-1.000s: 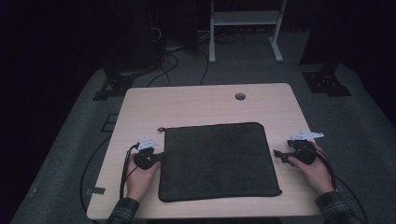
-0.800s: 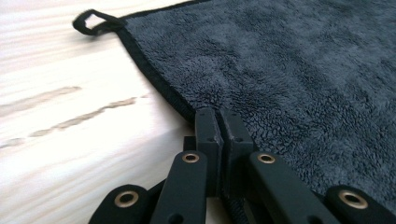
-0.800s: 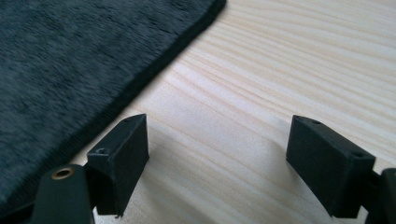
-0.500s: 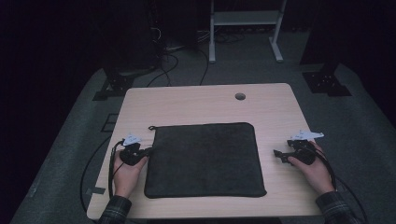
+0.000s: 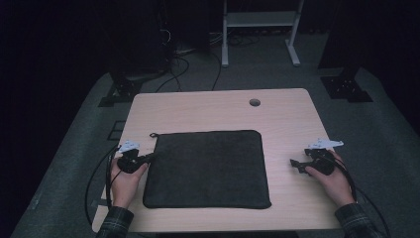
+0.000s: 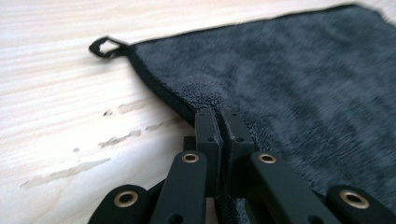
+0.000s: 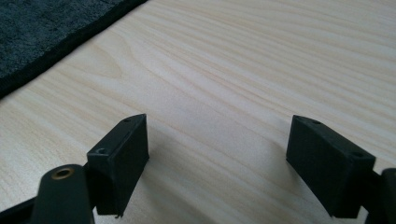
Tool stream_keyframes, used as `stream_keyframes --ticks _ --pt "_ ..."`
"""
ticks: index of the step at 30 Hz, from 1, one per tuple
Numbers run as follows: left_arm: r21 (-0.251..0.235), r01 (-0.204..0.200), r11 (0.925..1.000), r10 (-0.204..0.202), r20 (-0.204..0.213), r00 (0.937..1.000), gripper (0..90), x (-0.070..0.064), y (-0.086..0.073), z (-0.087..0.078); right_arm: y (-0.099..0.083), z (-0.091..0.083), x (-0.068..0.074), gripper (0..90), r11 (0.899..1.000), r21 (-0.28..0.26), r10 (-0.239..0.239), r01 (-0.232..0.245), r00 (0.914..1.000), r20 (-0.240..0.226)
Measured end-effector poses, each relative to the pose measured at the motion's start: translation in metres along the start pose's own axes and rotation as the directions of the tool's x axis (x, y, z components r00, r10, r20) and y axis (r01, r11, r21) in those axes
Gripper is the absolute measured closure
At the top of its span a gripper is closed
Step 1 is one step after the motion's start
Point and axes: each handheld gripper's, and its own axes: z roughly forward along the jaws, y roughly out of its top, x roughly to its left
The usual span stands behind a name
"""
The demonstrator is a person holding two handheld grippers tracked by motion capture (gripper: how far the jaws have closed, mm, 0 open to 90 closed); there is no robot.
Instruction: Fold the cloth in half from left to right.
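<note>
A dark grey towel (image 5: 208, 168) lies flat on the light wooden table (image 5: 208, 109), with a small hanging loop (image 5: 153, 135) at its far left corner. My left gripper (image 5: 150, 157) is shut on the towel's left edge. In the left gripper view its jaws pinch the black hem (image 6: 159, 91) of the towel (image 6: 299, 74), with the loop (image 6: 106, 45) beyond. My right gripper (image 5: 295, 163) rests on bare wood to the right of the towel, open. In the right gripper view nothing lies between the jaws, and the towel's edge (image 7: 46, 32) shows at the upper left.
A round cable hole (image 5: 254, 102) sits in the table near its far edge. Cables trail from both grippers off the table's near side. Beyond the table are a white metal stand (image 5: 257, 29) and dark equipment on a grey floor.
My left gripper has pulled the towel to the left across the table. The right gripper has stayed in place, so a gap of bare wood has opened between it and the towel.
</note>
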Motion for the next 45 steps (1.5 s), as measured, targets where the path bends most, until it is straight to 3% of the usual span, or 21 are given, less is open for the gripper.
stream_keyframes --ticks 6,8,9,13,16,21,24,28,32,37,45 --pt "-0.034 0.038 0.9987 -0.035 0.095 0.9949 86.4 -0.003 0.004 0.002 0.000 0.000 0.000 19.9 1.000 0.000 0.000 0.000 1.0000 0.000" --pt "-0.047 0.050 0.9976 -0.044 0.132 0.9902 86.6 -0.006 0.008 0.002 0.000 0.000 0.000 19.9 1.000 0.000 0.000 0.000 1.0000 0.000" --pt "-0.053 0.047 0.9975 -0.038 0.168 0.9850 86.7 -0.010 0.012 0.004 0.000 0.000 0.000 19.8 1.000 0.000 0.000 0.000 1.0000 0.000" --pt "-0.057 0.038 0.9977 -0.025 0.204 0.9786 86.8 -0.019 0.017 0.008 0.000 0.000 0.000 19.8 1.000 0.000 0.000 0.000 1.0000 0.000" --pt "-0.059 0.060 0.9964 -0.043 0.250 0.9672 86.7 -0.025 0.020 0.014 0.000 0.000 0.000 19.9 1.000 0.000 0.000 0.000 1.0000 0.000" --pt "-0.064 0.038 0.9973 -0.019 0.273 0.9619 86.6 -0.032 0.025 0.019 0.000 0.000 0.000 19.9 1.000 0.000 -0.001 0.001 1.0000 0.001" --pt "-0.076 0.032 0.9966 -0.007 0.305 0.9523 86.6 -0.038 0.029 0.023 0.000 0.000 0.000 19.8 1.000 0.001 -0.001 0.001 1.0000 0.001" --pt "-0.080 0.020 0.9966 0.008 0.328 0.9447 86.7 -0.046 0.032 0.030 0.000 0.000 0.000 19.9 1.000 0.001 -0.001 0.001 1.0000 0.001" --pt "-0.072 0.017 0.9972 0.011 0.364 0.9313 86.7 -0.054 0.034 0.038 0.000 0.000 0.000 19.9 1.000 0.001 -0.001 0.001 1.0000 0.001" --pt "-0.064 -0.009 0.9979 0.033 0.381 0.9240 86.7 -0.062 0.038 0.046 0.000 0.000 0.000 19.9 1.000 0.001 -0.001 0.001 1.0000 0.001" --pt "-0.071 -0.041 0.9966 0.067 0.417 0.9062 86.6 -0.079 0.048 0.061 0.000 0.000 0.000 19.9 1.000 0.001 0.000 0.000 1.0000 0.001"
